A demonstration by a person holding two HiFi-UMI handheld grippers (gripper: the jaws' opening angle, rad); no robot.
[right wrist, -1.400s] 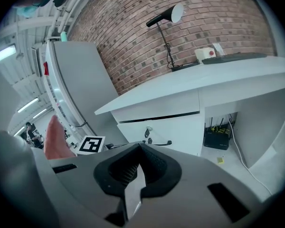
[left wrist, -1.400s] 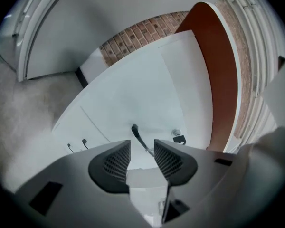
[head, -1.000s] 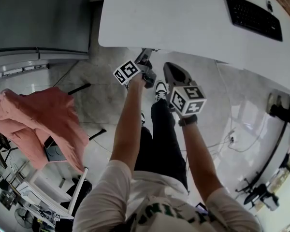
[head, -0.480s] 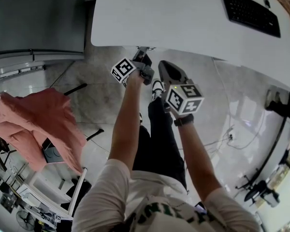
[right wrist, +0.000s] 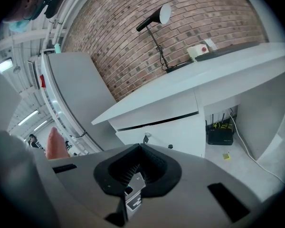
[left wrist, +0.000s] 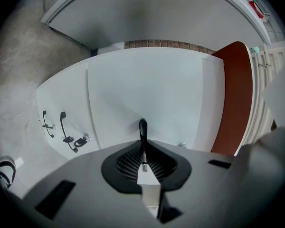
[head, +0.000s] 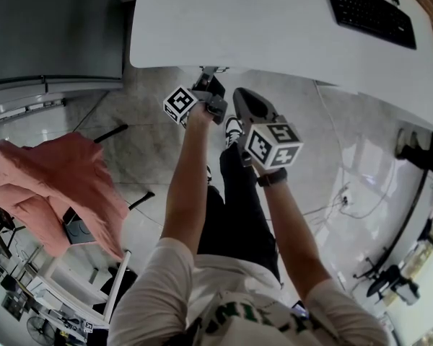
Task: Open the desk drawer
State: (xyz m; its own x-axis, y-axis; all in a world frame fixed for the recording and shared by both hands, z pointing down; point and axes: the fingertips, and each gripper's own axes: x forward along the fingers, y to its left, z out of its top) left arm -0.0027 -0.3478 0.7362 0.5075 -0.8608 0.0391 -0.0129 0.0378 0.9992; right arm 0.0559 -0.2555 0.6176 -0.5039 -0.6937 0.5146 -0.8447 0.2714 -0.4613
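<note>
Left gripper (left wrist: 142, 144) jaws, just closing, clench the thin, rigid drawer handle (left wrist: 142, 127), centre frame; drawer (left wrist: 147, 89) likely slides lightly. Right gripper (right wrist: 139, 147) clenched, empty.

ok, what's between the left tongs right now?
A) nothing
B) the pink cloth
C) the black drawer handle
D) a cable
C: the left gripper view shows the left tongs, which have just been closing, pinched on the thin black drawer handle.

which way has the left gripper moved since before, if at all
No, left gripper stays beneath the desk edge; jaws have just been closing on the drawer handle.
</note>
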